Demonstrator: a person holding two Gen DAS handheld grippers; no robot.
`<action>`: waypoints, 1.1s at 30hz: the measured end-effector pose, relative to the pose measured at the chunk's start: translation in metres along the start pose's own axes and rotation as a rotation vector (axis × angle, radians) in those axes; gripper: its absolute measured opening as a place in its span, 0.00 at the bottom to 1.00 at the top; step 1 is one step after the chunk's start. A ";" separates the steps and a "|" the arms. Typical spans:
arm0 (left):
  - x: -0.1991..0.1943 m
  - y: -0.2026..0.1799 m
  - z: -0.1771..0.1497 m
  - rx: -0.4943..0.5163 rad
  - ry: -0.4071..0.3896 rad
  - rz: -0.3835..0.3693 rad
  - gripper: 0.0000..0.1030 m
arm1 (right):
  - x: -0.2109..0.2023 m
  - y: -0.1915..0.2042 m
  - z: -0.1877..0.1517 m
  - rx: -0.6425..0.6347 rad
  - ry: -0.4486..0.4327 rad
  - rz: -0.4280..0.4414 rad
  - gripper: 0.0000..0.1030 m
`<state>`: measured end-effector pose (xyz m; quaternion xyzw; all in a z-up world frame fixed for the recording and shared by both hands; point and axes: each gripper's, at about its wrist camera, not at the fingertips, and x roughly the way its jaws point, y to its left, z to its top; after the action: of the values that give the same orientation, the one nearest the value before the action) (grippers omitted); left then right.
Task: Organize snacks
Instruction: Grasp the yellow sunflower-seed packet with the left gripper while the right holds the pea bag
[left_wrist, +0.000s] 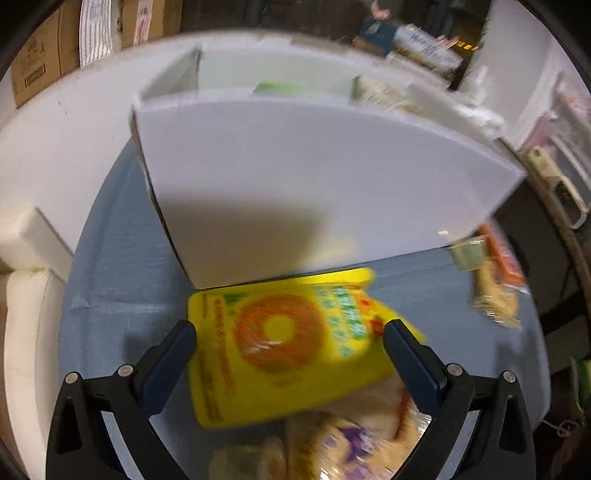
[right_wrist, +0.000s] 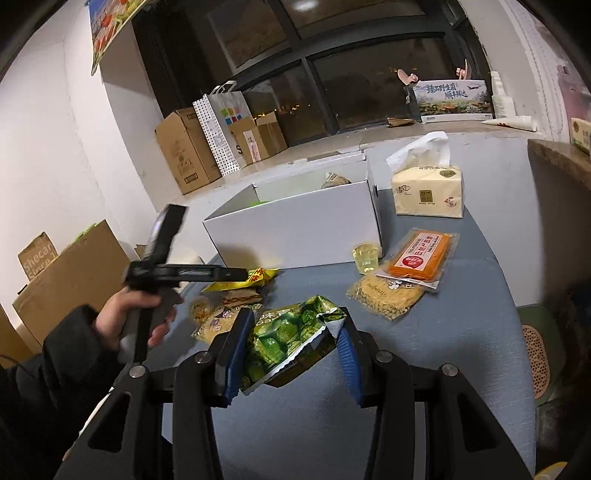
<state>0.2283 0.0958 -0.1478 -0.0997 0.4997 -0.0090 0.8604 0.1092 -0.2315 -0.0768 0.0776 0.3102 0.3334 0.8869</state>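
Box (right_wrist: 295, 229) of white card holds few snacks, barely visible.

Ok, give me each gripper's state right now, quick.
Left gripper: open, jaws spread over the yellow snack packet with the orange ring, not gripping it.
Right gripper: shut on the crinkled green foil snack bag.

snack packets (right_wrist: 388, 295) before box (right_wrist: 295, 236), tissues (right_wrist: 428, 192) right

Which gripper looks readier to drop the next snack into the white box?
The right gripper: it already holds the green snack bag. The left gripper is open above the yellow packet beside the white box.
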 end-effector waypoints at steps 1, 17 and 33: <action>0.003 0.005 0.001 -0.028 0.007 -0.025 1.00 | 0.000 0.001 -0.001 -0.001 0.001 0.002 0.47; -0.064 -0.029 -0.024 0.058 -0.189 -0.143 0.06 | 0.009 0.008 -0.007 -0.004 0.029 0.005 0.47; -0.197 -0.043 0.017 0.125 -0.518 -0.092 0.05 | 0.017 0.026 0.042 -0.071 -0.028 0.012 0.47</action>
<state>0.1481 0.0788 0.0374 -0.0681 0.2563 -0.0529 0.9627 0.1302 -0.1984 -0.0428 0.0525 0.2852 0.3484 0.8914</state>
